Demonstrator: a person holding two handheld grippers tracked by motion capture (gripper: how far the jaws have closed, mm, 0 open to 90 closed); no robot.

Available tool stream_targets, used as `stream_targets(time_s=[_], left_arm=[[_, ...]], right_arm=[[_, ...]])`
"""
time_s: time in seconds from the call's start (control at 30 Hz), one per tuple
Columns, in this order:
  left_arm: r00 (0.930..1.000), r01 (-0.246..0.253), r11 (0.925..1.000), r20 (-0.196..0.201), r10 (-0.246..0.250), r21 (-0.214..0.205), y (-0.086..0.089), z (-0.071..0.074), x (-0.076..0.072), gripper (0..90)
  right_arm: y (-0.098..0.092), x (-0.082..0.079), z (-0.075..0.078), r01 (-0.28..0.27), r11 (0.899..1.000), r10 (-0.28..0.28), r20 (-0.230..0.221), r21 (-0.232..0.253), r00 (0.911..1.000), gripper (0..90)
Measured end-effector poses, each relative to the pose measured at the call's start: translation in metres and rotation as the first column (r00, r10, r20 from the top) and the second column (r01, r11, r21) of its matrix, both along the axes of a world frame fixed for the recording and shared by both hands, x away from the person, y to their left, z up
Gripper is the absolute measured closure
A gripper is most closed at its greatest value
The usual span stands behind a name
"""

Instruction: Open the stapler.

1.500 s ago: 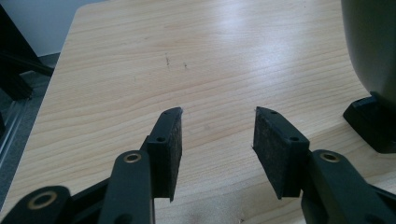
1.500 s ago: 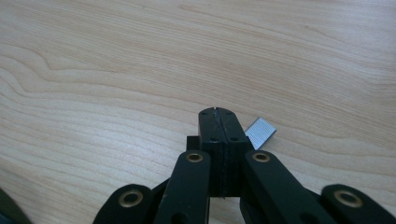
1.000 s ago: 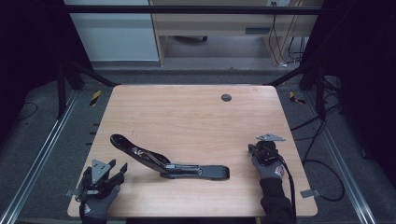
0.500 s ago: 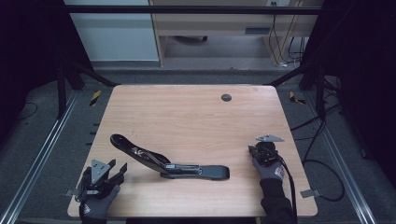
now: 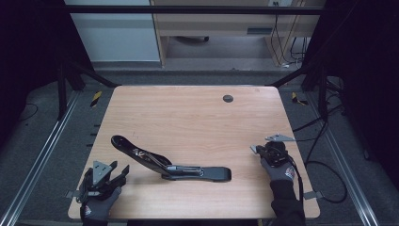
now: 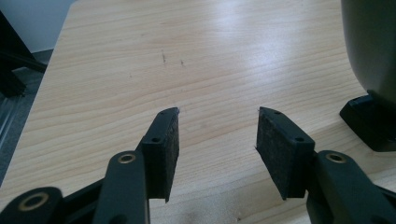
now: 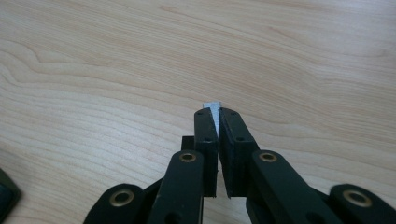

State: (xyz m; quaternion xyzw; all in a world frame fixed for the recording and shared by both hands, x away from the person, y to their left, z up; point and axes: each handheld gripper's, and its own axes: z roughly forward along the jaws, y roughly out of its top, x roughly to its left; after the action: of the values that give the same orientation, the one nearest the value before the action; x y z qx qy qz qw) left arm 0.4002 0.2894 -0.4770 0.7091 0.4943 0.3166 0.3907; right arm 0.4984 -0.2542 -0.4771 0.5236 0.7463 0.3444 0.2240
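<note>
On the tabletop [image 5: 188,117] a long black hinged tool [image 5: 169,162] lies between the two hands, touched by neither; the left gripper [image 6: 217,135] has just been widening, jaws apart over bare wood; the right gripper [image 7: 218,140] has just begun parting, only a sliver of gap, nothing held; seemingly the approach step; next, reach inward and close on the tool.
</note>
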Motion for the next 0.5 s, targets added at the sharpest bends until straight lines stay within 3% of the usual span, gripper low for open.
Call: stream_targets(time_s=[0.5], left_arm=[[0.9998,0.009,0.9999,-0.019,-0.009,0.005,-0.001,-0.003,0.002,46.7]], right_arm=[[-0.006,0.013,0.020,-0.034,0.998,0.033,-0.036,-0.044,0.9988,79.3]])
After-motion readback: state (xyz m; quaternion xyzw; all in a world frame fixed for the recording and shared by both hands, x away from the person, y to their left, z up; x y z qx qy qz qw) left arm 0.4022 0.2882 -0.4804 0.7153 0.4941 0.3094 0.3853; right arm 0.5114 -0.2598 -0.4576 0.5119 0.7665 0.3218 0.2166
